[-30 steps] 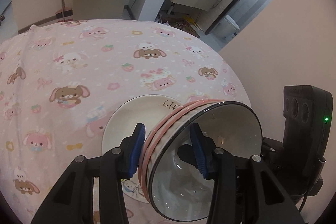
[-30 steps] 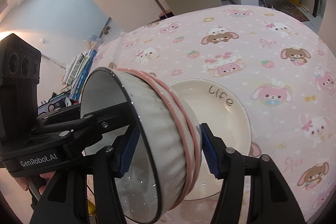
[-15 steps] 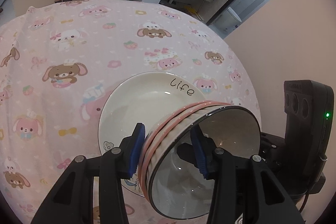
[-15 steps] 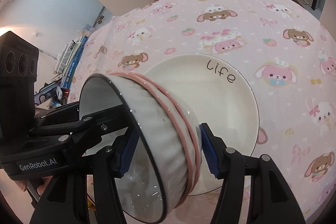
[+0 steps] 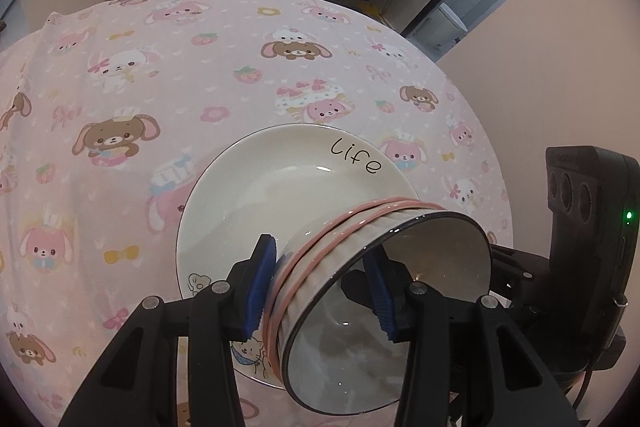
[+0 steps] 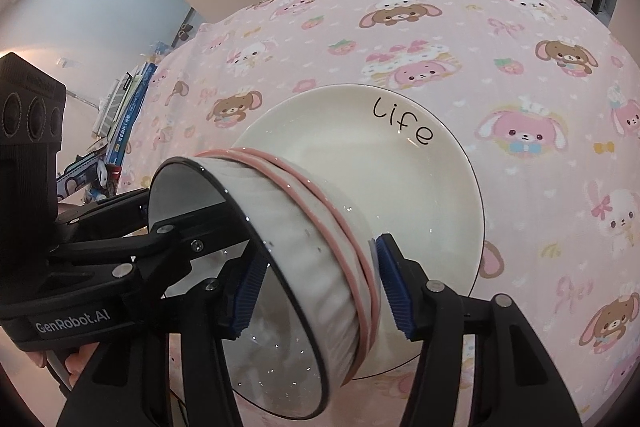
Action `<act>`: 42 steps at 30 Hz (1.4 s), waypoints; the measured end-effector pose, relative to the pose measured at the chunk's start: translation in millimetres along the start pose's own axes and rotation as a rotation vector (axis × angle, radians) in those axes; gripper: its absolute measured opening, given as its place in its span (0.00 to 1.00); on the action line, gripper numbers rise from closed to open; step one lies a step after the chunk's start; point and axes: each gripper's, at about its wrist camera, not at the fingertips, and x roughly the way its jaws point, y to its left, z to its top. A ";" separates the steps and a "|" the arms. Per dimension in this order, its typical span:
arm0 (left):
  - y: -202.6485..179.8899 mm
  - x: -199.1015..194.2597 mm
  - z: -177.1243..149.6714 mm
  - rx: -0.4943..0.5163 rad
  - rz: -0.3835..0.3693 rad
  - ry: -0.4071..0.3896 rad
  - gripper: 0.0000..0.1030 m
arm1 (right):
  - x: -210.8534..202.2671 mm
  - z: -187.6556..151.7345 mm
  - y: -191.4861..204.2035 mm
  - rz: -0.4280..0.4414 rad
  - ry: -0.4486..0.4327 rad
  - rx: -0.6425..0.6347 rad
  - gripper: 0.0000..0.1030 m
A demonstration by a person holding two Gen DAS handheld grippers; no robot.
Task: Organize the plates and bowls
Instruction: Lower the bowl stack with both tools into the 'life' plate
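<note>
Bowl (image 5: 384, 291), ribbed white with 2 pink bands and a dark rim, tipped on its side and carried by both sets of tongs just above plate (image 5: 288, 195). Left tongs (image 5: 320, 287) clamped on bowl wall, 1 blue pad outside, 1 inside. Right tongs (image 6: 316, 283) astride the opposite wall, jaws closing at this moment; inner pad against the inside, outer pad at the pink bands, a thin gap possibly left, so firm contact there hard to confirm. Plate marked "Life" flat on tabletop (image 5: 160, 67) under pink cartoon cloth, nothing in it. Progress, as a judgement: late in the stacking step; bowl over plate but not set down. Left to do: level bowl, seat in plate centre, release both sides. No other dishes in view.
</note>
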 end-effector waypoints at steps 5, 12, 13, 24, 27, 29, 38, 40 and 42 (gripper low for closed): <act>6.6 3.8 5.2 -0.019 0.003 -0.007 0.46 | 5.2 3.5 -0.3 0.003 0.011 -0.010 0.53; 14.0 10.6 7.3 -0.026 0.006 -0.003 0.45 | 16.5 5.8 -3.4 0.020 0.044 0.003 0.52; 14.4 10.7 8.0 -0.025 0.005 -0.005 0.45 | 16.8 5.4 -3.2 0.018 0.042 0.001 0.53; 14.8 9.5 9.2 -0.018 0.007 -0.016 0.45 | 17.0 6.4 -1.4 0.011 0.037 -0.014 0.54; 14.9 9.0 9.2 -0.015 0.008 -0.017 0.45 | 17.3 6.5 0.0 0.003 0.034 -0.018 0.55; 14.9 8.5 9.4 -0.010 0.009 -0.020 0.45 | 17.4 6.3 0.8 0.005 0.030 -0.020 0.55; 11.9 6.8 5.9 0.008 0.010 -0.057 0.48 | 17.7 4.1 1.2 0.004 0.000 -0.038 0.58; 8.9 6.7 3.7 0.023 0.015 -0.074 0.50 | 17.9 2.9 2.5 0.000 -0.007 -0.049 0.59; 7.5 6.4 1.5 0.023 0.013 -0.088 0.56 | 17.9 1.7 3.1 -0.005 -0.018 -0.056 0.59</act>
